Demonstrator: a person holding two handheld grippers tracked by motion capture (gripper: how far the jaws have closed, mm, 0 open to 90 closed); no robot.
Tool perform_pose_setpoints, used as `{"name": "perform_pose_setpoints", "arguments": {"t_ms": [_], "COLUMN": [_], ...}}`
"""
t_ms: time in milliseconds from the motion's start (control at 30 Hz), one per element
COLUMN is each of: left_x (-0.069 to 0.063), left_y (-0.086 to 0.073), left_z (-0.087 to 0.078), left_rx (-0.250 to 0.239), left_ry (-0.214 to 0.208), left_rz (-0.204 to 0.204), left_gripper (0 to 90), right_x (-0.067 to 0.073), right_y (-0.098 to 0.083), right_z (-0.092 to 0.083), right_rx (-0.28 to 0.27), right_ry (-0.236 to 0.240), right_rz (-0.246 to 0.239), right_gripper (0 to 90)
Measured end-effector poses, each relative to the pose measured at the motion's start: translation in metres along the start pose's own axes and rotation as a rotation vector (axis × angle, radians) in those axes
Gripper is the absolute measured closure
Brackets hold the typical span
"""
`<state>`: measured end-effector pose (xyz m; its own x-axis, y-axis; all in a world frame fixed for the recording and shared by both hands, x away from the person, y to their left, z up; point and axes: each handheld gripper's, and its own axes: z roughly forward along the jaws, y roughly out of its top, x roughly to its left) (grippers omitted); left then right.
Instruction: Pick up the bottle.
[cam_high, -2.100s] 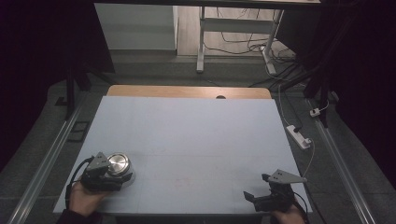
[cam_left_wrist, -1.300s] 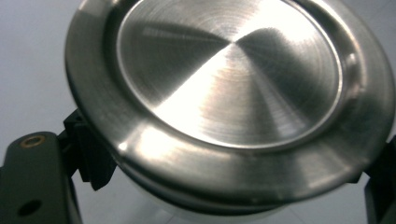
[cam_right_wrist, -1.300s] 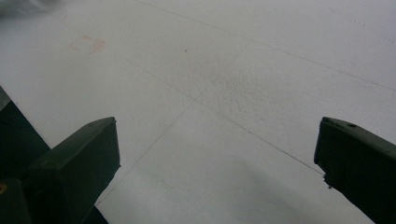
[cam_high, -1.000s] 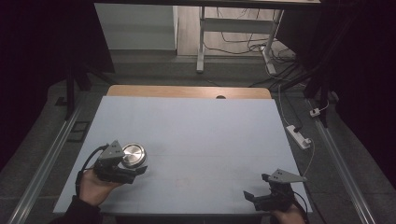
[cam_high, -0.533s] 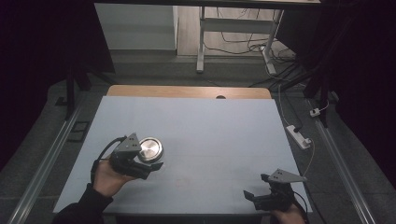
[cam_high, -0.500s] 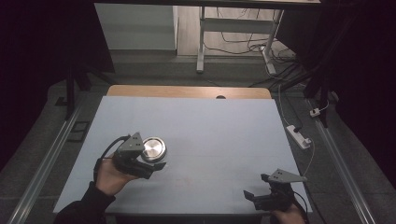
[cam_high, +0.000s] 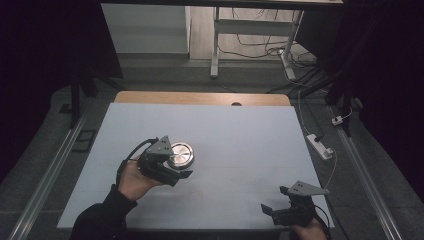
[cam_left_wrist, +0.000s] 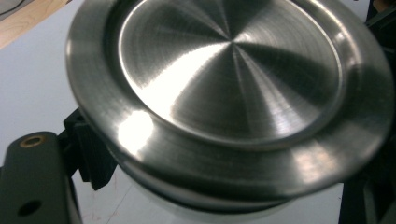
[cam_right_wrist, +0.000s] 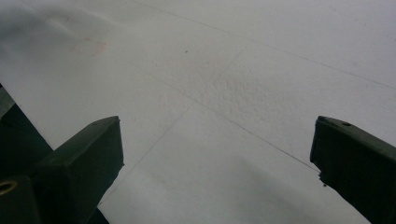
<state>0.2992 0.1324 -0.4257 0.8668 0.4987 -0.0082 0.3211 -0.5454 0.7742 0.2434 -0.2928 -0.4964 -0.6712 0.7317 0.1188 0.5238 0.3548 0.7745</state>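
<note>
**Steel lid clamped in the left gripper above the table's left half**

A round brushed-steel lid, with a raised rim and a flat, shallow centre, sits between the jaws of the left gripper. In the left gripper view the lid is tilted and very close to the camera, its spun finish catching a bright streak of light; a black jaw presses against its edge at lower left, and the other jaw shows dark at the far right, so the gripper is closed on the lid. In the high view the lid is over the left half of the white table; whether it is lifted clear of the surface or touching it cannot be told.

The left hand, in a dark sleeve, grips the tool from behind, with a black cable looping off it.

The right gripper is well apart, at the table's near right edge. In its own view its jaws stand wide apart with nothing between them, over bare white tabletop.

A white power strip lies on the floor just beyond the table's right edge.
</note>
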Motion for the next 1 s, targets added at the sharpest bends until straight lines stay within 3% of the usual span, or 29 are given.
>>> {"name": "perform_pose_setpoints", "arguments": {"t_ms": [633, 1000], "left_x": [-0.006, -0.010], "left_y": [0.034, 0.035], "left_z": [0.024, 0.029], "left_rx": [-0.010, -0.008], "left_ry": [-0.063, -0.077], "left_rz": [0.051, 0.059], "left_gripper": [15.7, 15.6], "right_x": [-0.002, -0.002], "right_y": [0.000, 0.000], "right_z": [-0.001, 0.000], "right_rx": [-0.006, -0.002], "right_ry": [0.012, 0.016], "right_rz": [0.007, 0.004], "right_gripper": [0.0, 0.0]}}
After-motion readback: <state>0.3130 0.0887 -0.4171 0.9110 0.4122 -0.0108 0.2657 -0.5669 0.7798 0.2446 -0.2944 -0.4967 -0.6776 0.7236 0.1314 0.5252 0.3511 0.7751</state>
